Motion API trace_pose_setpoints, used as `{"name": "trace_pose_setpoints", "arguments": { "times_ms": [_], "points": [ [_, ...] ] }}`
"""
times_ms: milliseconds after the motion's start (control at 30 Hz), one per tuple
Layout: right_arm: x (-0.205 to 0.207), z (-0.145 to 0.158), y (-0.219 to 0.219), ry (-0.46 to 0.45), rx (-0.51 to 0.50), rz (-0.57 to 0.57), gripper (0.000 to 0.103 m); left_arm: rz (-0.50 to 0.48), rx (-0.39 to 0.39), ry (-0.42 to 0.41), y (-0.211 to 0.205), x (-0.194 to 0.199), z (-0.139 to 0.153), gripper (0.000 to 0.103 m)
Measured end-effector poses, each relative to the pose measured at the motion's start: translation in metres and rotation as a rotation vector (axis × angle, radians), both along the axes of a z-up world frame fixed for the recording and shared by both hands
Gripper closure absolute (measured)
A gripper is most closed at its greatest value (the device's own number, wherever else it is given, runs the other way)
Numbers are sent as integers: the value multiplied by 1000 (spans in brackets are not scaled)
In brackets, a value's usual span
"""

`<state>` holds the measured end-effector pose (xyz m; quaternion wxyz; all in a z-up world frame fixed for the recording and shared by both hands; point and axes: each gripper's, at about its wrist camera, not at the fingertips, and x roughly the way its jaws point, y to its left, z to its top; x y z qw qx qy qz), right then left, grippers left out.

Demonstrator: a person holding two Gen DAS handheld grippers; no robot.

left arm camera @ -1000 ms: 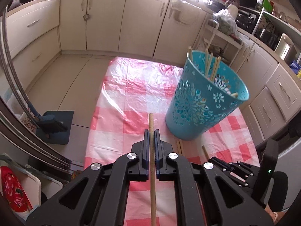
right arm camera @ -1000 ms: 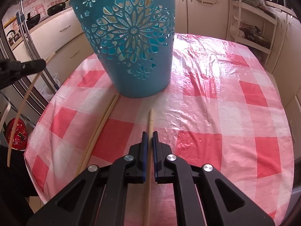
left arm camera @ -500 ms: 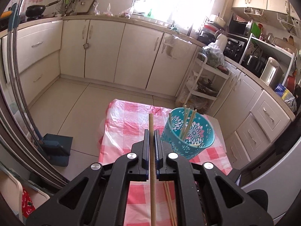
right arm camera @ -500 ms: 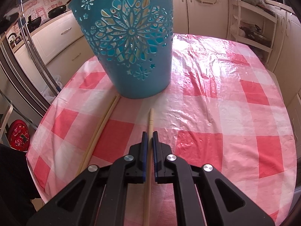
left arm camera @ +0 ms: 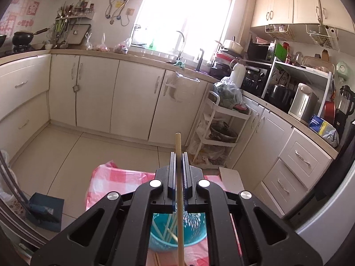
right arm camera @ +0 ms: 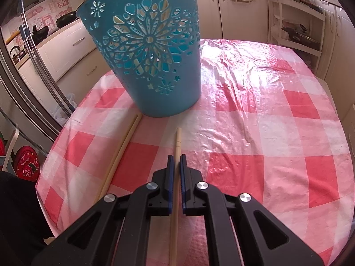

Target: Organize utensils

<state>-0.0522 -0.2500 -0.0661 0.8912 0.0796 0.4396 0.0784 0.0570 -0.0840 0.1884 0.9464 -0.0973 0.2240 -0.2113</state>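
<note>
A: Where are we?

B: Mid-sorting. Our left tongs (left arm camera: 178,173) are clenched on a chopstick (left arm camera: 178,190), high over the blue basket (left arm camera: 177,232), which already holds several sticks.

A: And the right?

B: Right tongs (right arm camera: 175,166) are clenched on another chopstick (right arm camera: 176,155) low over the worktop (right arm camera: 266,133), just short of the basket (right arm camera: 153,62).

A: Next?

B: We'd tip the left stick down into the rim. Two loose chopsticks (right arm camera: 119,150) lie near the worktop's left edge; open room sits to the right.
</note>
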Motion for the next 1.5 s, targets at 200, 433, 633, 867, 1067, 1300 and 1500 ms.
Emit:
{"name": "trace_pose_setpoints", "arguments": {
  "times_ms": [200,433,633,867,1067,1300,1500],
  "points": [
    [-3,0,4,-18,-34,15,97,98,-27,-45,-24,44,-21,98],
    [-3,0,7,-26,-54,29,97,120,29,-18,-43,66,-57,98],
    [-3,0,7,-25,-51,30,97,100,91,22,-46,64,-77,98],
    [-3,0,8,-25,-58,32,97,88,170,83,-30,41,-91,80],
    [-2,1,8,-18,-55,30,97,191,154,10,23,-9,-71,37],
    [3,1,11,-15,-71,20,97,355,84,81,97,-22,-90,25],
    [7,2,11,-3,-55,2,97,374,46,122,118,-13,-97,25]
  ]
}}
